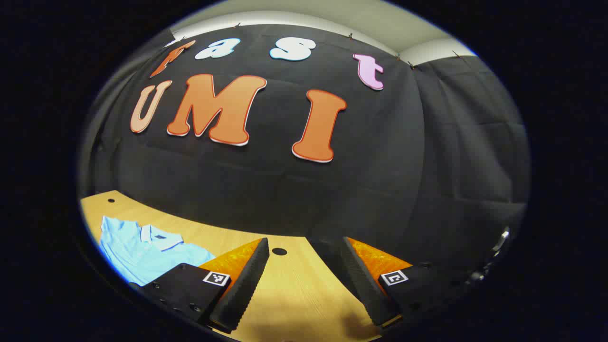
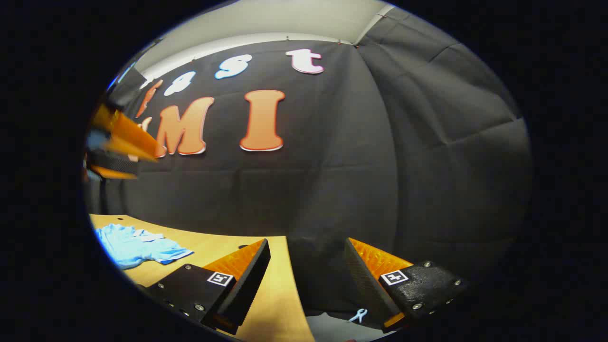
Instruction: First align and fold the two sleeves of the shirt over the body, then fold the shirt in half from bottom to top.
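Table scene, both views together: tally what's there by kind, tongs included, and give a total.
Shirt, light blue, lying on the table: 1
Wooden table: 1
Tongs: 2, left tongs and right tongs, each with fingers apart and nothing between them
Small clip below the table edge in the right gripper view: 1
Total: 5

Even overhead light is brightening the table [image 1: 304, 289]; fisheye bending is curving its edge, and the left gripper [image 2: 116, 145] is blurring at the right gripper view's rim.
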`<state>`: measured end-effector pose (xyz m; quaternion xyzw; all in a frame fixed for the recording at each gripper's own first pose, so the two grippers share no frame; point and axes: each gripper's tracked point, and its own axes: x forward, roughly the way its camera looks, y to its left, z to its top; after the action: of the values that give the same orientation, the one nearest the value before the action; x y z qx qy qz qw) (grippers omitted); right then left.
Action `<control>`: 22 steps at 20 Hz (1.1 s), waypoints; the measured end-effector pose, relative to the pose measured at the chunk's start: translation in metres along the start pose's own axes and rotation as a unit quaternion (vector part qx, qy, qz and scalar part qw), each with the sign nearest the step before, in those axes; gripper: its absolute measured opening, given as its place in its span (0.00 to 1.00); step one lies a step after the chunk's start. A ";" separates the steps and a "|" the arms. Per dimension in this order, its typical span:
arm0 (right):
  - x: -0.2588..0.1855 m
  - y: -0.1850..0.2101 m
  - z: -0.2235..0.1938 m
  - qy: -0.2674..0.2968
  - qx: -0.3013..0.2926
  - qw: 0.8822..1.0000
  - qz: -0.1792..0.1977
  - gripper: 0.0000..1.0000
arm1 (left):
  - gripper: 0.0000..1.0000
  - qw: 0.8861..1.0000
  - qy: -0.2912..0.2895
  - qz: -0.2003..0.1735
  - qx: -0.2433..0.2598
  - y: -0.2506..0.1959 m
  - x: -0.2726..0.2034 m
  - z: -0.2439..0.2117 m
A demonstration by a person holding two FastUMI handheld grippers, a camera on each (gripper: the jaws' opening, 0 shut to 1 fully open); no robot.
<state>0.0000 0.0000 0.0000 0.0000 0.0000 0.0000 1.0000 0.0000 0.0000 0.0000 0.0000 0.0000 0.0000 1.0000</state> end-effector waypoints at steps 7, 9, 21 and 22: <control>-0.041 0.031 0.075 0.126 -0.021 0.992 0.003 0.96 | 0.95 0.996 -0.018 0.085 0.016 0.188 -0.120 0.134; -0.084 0.048 0.133 0.105 -0.035 0.994 0.003 0.97 | 0.94 0.992 -0.021 0.119 0.041 0.246 -0.165 0.165; -0.179 0.250 0.271 0.050 -0.016 0.998 -0.043 1.00 | 0.99 0.981 -0.050 0.177 0.056 0.508 -0.238 0.244; -0.180 0.266 0.272 0.051 0.001 0.998 -0.045 1.00 | 0.99 0.982 -0.046 0.174 0.056 0.525 -0.237 0.243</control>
<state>-0.1800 0.2661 0.2724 0.0011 0.0515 -0.0452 0.9977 -0.2368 0.5248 0.2433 0.0565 -0.0461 0.1740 0.9820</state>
